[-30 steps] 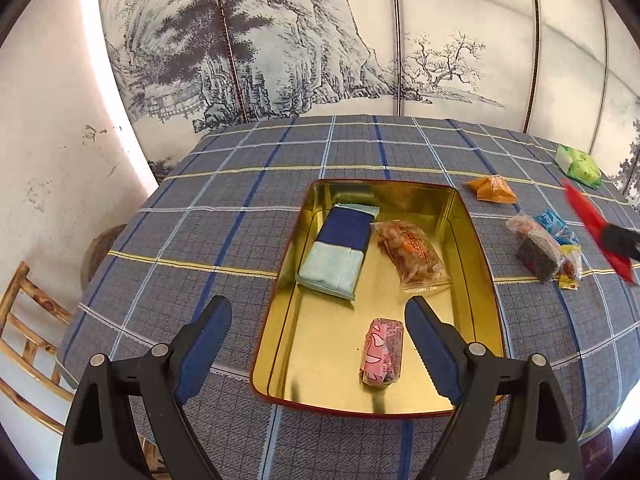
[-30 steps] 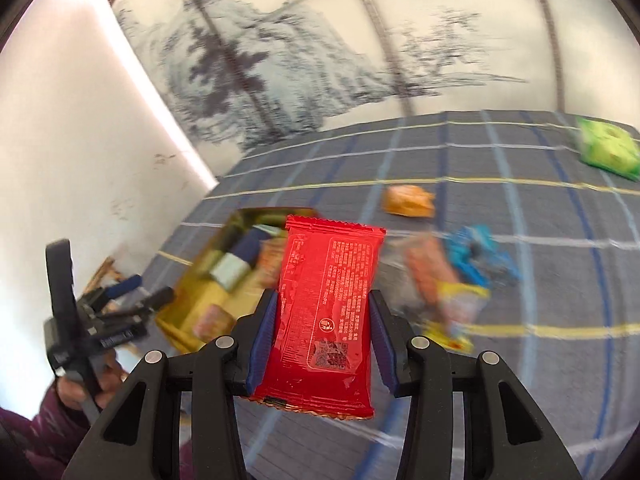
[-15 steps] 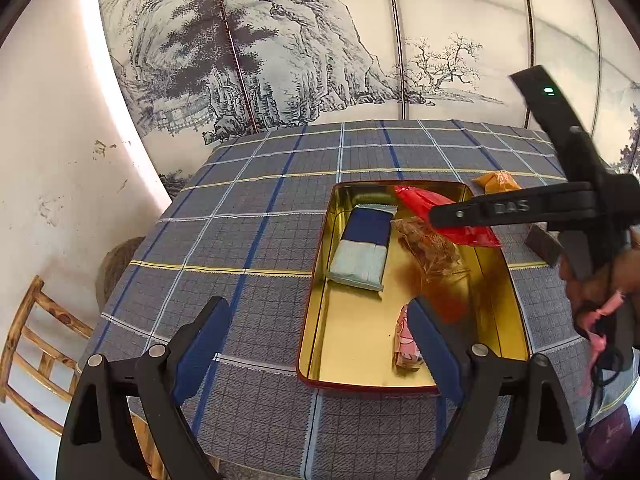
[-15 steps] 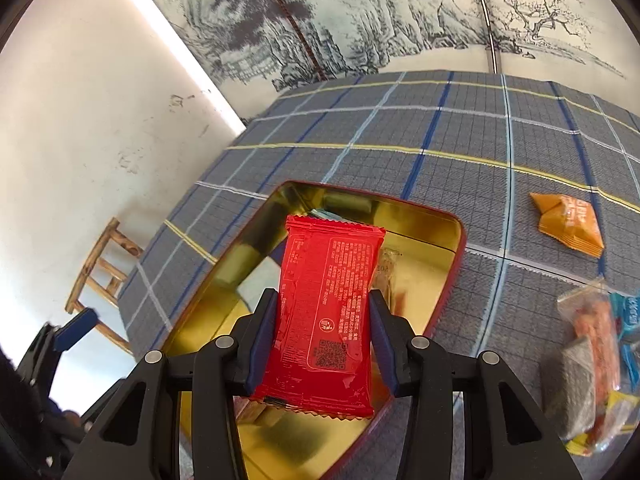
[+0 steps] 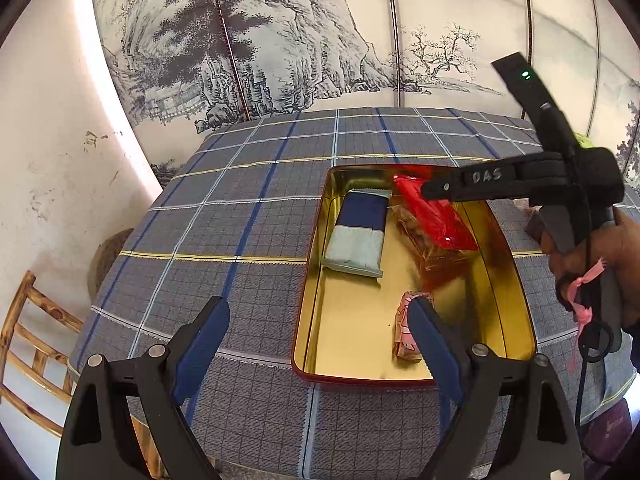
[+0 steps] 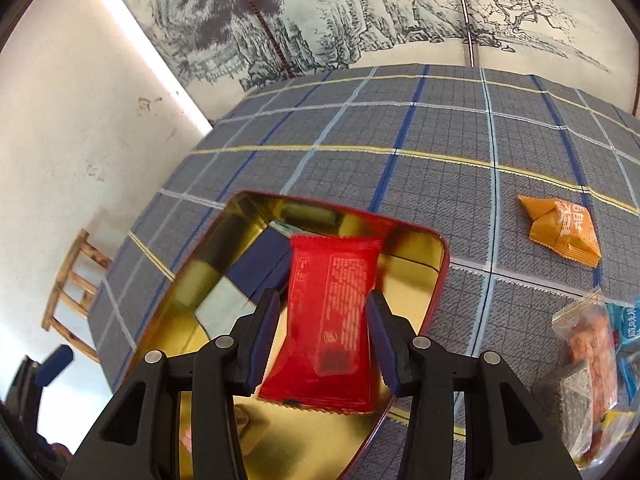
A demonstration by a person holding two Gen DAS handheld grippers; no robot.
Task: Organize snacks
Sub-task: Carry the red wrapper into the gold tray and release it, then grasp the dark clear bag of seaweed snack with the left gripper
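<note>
Now | right hand-held gripper (image 6: 325, 330) grips red packet (image 6: 328, 320) over gold tin (image 5: 516, 296) | left hand-held gripper (image 5: 318, 338) wide, empty, near rim

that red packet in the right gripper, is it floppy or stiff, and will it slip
The red packet is probably fairly stiff for a wrapper: it stands out past the right gripper without drooping. Its glossy film looks slippery, so a light squeeze may let it slide. It is likely light; the sides barely buckle.

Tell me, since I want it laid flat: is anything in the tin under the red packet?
Yes. The red packet, shut in the right gripper, hangs over the gold tin above the clear snack bag. Bare floor lies nearer the front.
</note>
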